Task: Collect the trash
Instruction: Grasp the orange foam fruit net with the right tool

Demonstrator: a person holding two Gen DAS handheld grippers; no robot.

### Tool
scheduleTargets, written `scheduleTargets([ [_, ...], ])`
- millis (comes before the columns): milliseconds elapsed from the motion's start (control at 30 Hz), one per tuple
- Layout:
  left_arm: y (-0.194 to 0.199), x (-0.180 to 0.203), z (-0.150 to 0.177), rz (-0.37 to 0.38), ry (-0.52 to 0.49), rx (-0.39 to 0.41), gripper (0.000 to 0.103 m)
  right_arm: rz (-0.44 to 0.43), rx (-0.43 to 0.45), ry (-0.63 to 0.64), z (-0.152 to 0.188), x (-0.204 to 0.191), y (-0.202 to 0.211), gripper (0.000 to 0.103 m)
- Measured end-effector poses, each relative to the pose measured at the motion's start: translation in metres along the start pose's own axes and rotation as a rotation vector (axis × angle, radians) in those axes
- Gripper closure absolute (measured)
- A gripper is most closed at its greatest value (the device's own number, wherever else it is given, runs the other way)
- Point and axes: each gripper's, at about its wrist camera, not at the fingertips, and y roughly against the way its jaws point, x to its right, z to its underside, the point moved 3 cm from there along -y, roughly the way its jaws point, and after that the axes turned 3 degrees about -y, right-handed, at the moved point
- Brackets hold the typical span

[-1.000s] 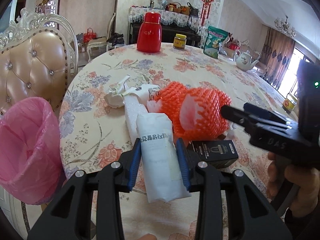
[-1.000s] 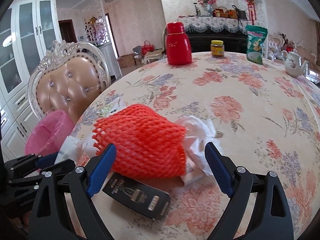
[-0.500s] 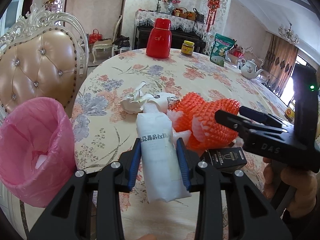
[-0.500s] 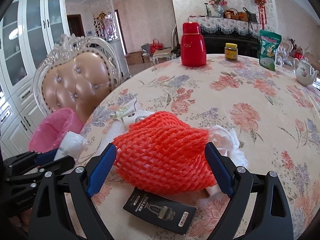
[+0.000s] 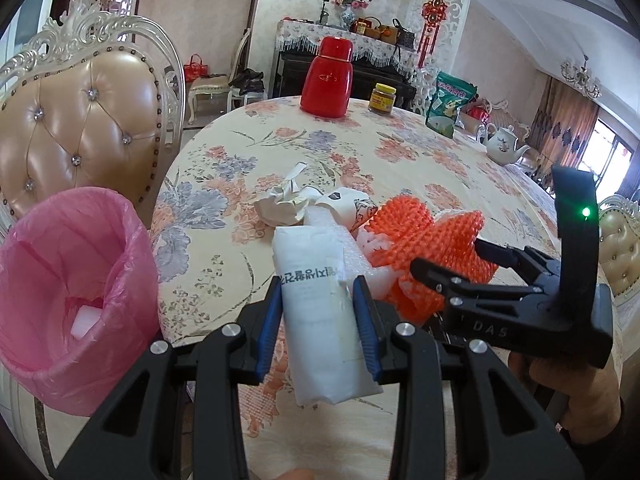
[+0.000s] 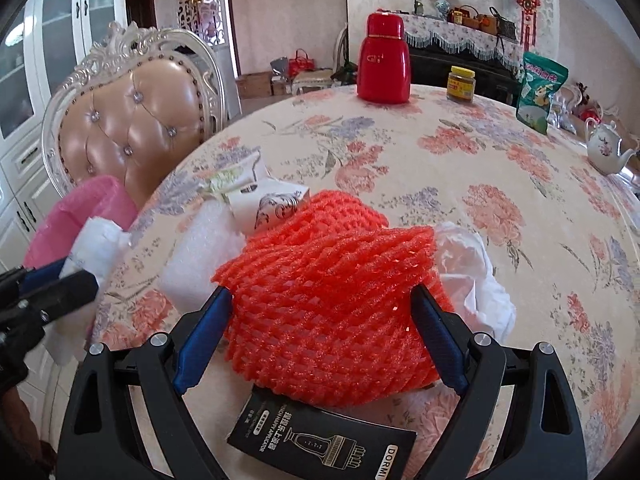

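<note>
My left gripper (image 5: 318, 320) is shut on a white plastic packet (image 5: 320, 312) with black print and holds it above the table edge, right of the pink-lined trash bin (image 5: 72, 292). My right gripper (image 6: 320, 332) is open, its jaws on either side of an orange foam net (image 6: 332, 296) on the table; the net also shows in the left wrist view (image 5: 424, 248). A black box (image 6: 324, 440) lies under the net's near side. White foam (image 6: 200, 256), a printed paper cup (image 6: 268, 204) and crumpled white paper (image 5: 280, 204) lie beside the net.
The round table (image 6: 480, 152) has a floral cloth. A red flask (image 6: 382, 60), a jar (image 6: 460, 84), a green bag (image 6: 540, 86) and a teapot (image 6: 606, 148) stand at its far side. A padded chair (image 5: 80, 120) stands behind the bin.
My left gripper has lifted the white packet and drawn back toward the bin. My right gripper has moved forward around the orange net.
</note>
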Motion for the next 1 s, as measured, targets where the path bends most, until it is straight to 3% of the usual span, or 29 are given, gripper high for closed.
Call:
scheduleTargets([
  [200,-0.001,-0.002,0.001,0.001,0.005,-0.001,0.068,-0.026,-0.029,-0.005,0.004,0.000,-0.003,0.033],
  [367,0.002,-0.005,0.000,-0.006,0.010,0.004,0.068,-0.062,-0.031,0.012,0.008,-0.005,0.000,0.058],
  [467,0.004,-0.006,0.000,-0.010,0.011,0.011,0.068,-0.081,-0.020,0.006,0.008,-0.006,0.005,0.068],
  [1000,0.023,-0.009,-0.009,-0.021,0.014,0.069,0.068,-0.061,0.120,-0.039,-0.011,0.013,0.055,0.070],
])
